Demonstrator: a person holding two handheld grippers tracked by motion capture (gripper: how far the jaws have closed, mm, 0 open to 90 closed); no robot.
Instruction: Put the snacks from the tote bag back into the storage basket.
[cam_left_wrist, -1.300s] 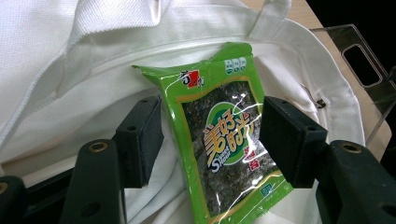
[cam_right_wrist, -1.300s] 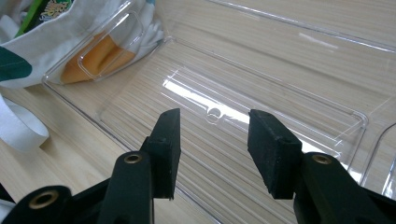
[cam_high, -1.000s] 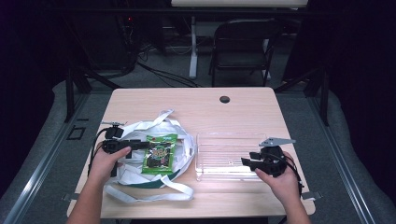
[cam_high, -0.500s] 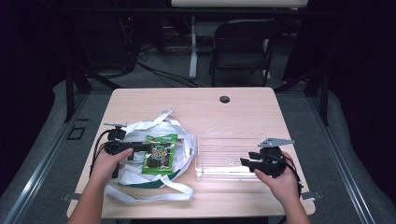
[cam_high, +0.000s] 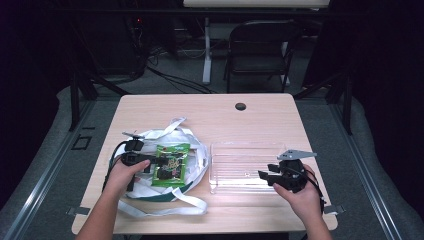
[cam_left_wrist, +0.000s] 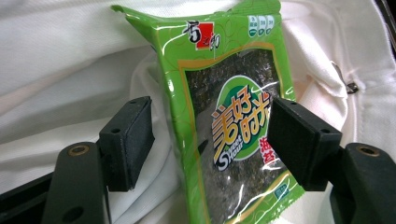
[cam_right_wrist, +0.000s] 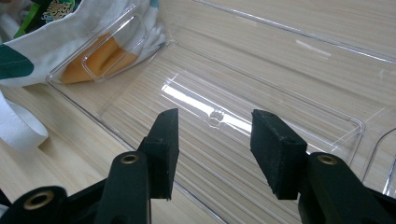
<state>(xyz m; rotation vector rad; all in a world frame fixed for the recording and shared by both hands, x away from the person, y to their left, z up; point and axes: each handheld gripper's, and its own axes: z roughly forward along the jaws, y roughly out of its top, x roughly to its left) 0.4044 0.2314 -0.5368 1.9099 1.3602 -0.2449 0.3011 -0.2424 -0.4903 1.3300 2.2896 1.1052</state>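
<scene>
**High view.** Found on the light wooden counter (cam_high: 210, 110): a white cloth tote bag with long straps (cam_high: 196, 150) at the left and a clear rectangular plastic tray (cam_high: 216, 148) just beside it at the right. Found lying on the bag: a green foil packet of seaweed snack (cam_high: 171, 165). Noted the left tongs (cam_high: 150, 164) at the packet's left edge. Noted the right tongs (cam_high: 265, 176) at the tray's near right rim, well apart from the packet.

**Left gripper view.** Found the packet (cam_left_wrist: 233, 116) tilted up between the two black pads (cam_left_wrist: 130, 135), with the jaws apart and just lately opening wider. Noted a plain gap on one side. Unable to tell whether the other pad touches the packet's edge or only overlaps it. Judged as no clamp at present, with the packet resting against the white cloth (cam_left_wrist: 70, 56).

**Right gripper view.** Found the right tongs (cam_right_wrist: 215, 149) parted with nothing between the jaws, held just above the tray's bare floor (cam_right_wrist: 289, 88). Noted a corner of the bag (cam_right_wrist: 28, 51) beyond the tray's far wall.

**Recommendations for the step in hand, judged to be taking up the packet for the tray:**
- Centre the packet's edge between the pads before closing.
- Bite well into the flat foil, not the thin sealed rim, since slippery film is likely to slide out.
- Keep the cloth and straps clear of the pads, or the bag may lift too.
- Close gently to spare the brittle contents.
- Steady the tray with the right tongs if it shifts.
</scene>
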